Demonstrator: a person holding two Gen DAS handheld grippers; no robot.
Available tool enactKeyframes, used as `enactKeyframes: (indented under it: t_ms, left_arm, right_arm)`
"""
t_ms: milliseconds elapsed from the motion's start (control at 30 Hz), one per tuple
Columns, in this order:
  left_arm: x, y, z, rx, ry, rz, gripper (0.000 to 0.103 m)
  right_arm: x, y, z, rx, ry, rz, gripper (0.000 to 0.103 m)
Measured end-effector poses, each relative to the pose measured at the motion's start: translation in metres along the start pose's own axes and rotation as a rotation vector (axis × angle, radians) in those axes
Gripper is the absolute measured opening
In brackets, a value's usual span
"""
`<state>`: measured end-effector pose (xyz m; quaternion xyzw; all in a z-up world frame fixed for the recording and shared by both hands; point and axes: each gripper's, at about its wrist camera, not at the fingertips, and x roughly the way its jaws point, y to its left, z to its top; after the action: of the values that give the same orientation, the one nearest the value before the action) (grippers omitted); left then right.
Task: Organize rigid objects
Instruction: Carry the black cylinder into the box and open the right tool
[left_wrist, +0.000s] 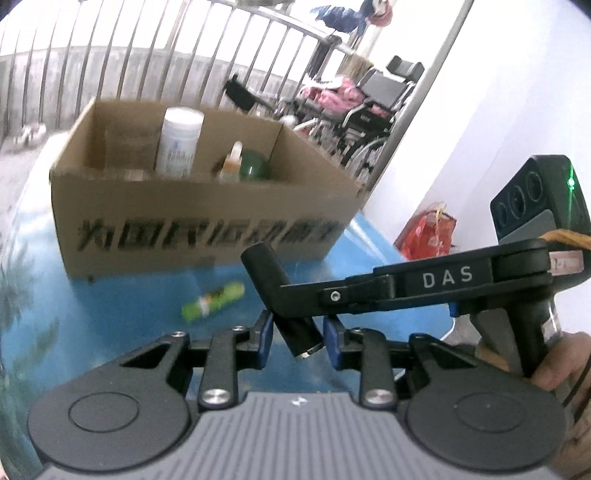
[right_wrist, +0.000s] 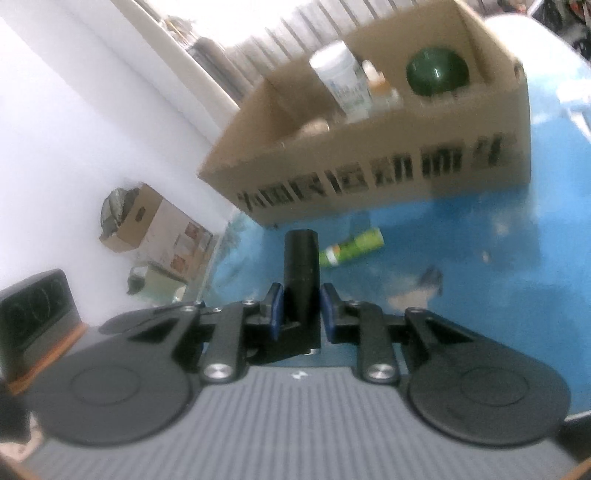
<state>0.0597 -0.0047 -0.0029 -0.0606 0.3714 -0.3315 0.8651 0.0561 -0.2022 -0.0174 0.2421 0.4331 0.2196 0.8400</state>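
We've got the black cylinder (right_wrist: 301, 273) pinched between the right gripper (right_wrist: 301, 314) pads, held lengthwise above the blue table (right_wrist: 461, 258) so its far end points toward the cardboard box (right_wrist: 369, 162), probably for a drop-in beside the white bottle (right_wrist: 341, 83) and green bowl (right_wrist: 437, 72). Left gripper (left_wrist: 298, 332) is spread, its blue pads flanking the cylinder's near end without touching, likely a handoff or a steadying standby. The green tube (left_wrist: 213, 301) lies loose on the table just short of the box.
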Motion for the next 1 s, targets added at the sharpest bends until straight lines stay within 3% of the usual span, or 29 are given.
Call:
enactKeyframes:
  t_ms: [267, 433, 667, 1000]
  left_arm:
    - [-0.006, -0.018, 0.056, 0.093, -0.094, -0.011, 0.03]
    - [0.015, -0.025, 0.09, 0.136, -0.101, -0.022, 0.03]
    - [0.07, -0.008, 0.12, 0.106, -0.018, -0.053, 0.031]
    - [0.13, 0.033, 0.125, -0.005, 0.126, -0.063, 0.033]
  right_arm:
    - [-0.035, 0.019, 0.044, -0.065, -0.152, 0.006, 0.021]
    - [-0.045, 0.014, 0.077, -0.079, -0.219, -0.015, 0.021]
    - [-0.031, -0.024, 0.115, -0.012, -0.233, -0.051, 0.021]
    - [0.025, -0.072, 0.142, 0.067, -0.134, -0.097, 0.022]
